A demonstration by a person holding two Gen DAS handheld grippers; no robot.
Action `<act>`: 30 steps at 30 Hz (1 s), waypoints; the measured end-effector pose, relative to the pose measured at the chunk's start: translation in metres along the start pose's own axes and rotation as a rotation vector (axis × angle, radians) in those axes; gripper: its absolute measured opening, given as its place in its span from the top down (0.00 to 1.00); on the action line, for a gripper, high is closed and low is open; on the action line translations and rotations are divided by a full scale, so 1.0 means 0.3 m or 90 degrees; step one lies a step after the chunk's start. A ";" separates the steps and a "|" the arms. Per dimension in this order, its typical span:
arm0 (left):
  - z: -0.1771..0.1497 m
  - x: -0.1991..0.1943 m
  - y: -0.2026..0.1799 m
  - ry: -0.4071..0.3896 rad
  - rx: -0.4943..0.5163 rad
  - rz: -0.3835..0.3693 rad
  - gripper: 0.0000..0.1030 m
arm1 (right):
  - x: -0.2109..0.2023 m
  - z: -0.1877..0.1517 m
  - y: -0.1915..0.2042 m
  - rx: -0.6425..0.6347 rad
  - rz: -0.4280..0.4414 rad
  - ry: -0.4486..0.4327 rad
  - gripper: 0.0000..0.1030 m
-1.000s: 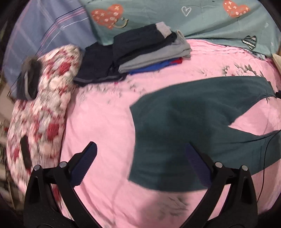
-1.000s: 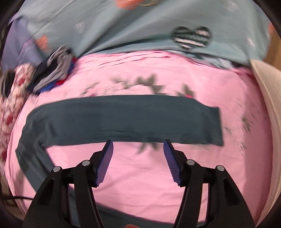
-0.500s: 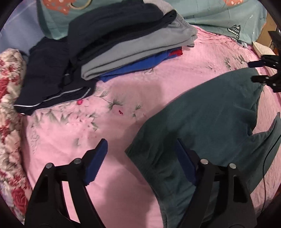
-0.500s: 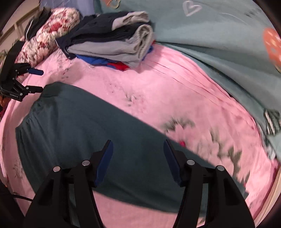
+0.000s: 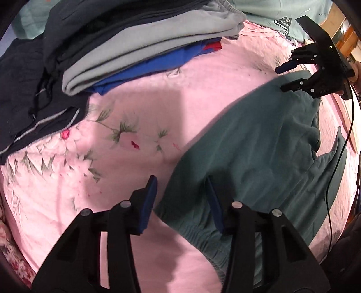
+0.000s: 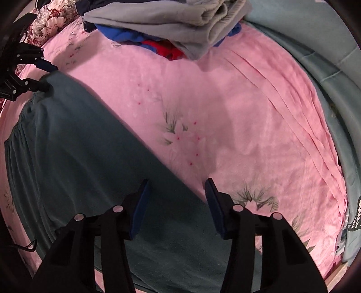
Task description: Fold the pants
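Dark teal pants (image 5: 259, 144) lie flat on the pink bedspread (image 5: 135, 112); they also show in the right wrist view (image 6: 79, 157). My left gripper (image 5: 181, 184) is open, its jaws straddling the far waistband corner, low over the cloth. My right gripper (image 6: 176, 187) is open, straddling the far edge of the pants further along the upper leg. Each gripper shows in the other's view: the right one (image 5: 282, 77) at the pants' far edge, the left one (image 6: 48, 77) at the waistband corner.
A stack of folded clothes (image 5: 135, 40), grey, dark navy and blue, sits close behind on the bed, also in the right wrist view (image 6: 180, 24). A floral pillow (image 6: 52, 20) lies at the left. A teal heart-print sheet (image 6: 327, 56) runs along the back. A black cable (image 5: 345, 139) crosses the pants.
Both grippers have come down and forward to the far edge of the pants, the left at the waistband corner, the right along the leg. Both stay open.
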State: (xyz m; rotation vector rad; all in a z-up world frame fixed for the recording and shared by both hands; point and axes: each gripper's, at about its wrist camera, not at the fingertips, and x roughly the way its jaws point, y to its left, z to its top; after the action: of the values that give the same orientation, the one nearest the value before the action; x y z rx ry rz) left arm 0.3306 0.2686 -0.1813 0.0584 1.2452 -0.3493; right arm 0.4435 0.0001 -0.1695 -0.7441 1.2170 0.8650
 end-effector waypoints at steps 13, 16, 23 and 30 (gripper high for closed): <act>0.004 -0.103 -0.052 -0.042 0.022 -0.017 0.92 | -0.189 -0.092 0.054 -0.012 0.011 -0.059 0.98; -0.024 -0.195 -0.098 -0.071 0.045 -0.008 0.92 | -0.286 -0.145 0.095 -0.015 0.010 -0.084 0.98; -0.205 -0.382 -0.270 -0.101 0.123 0.032 0.92 | -0.442 -0.355 0.294 -0.042 0.007 -0.120 0.98; -0.451 -0.386 -0.409 -0.067 0.114 0.039 0.92 | -0.416 -0.579 0.548 -0.051 0.045 -0.109 0.98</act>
State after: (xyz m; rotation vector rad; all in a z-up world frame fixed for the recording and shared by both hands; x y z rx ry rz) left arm 0.1391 0.2103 -0.0993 0.2281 1.1034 -0.4041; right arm 0.2029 -0.0889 -0.0863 -0.6796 1.0668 1.0205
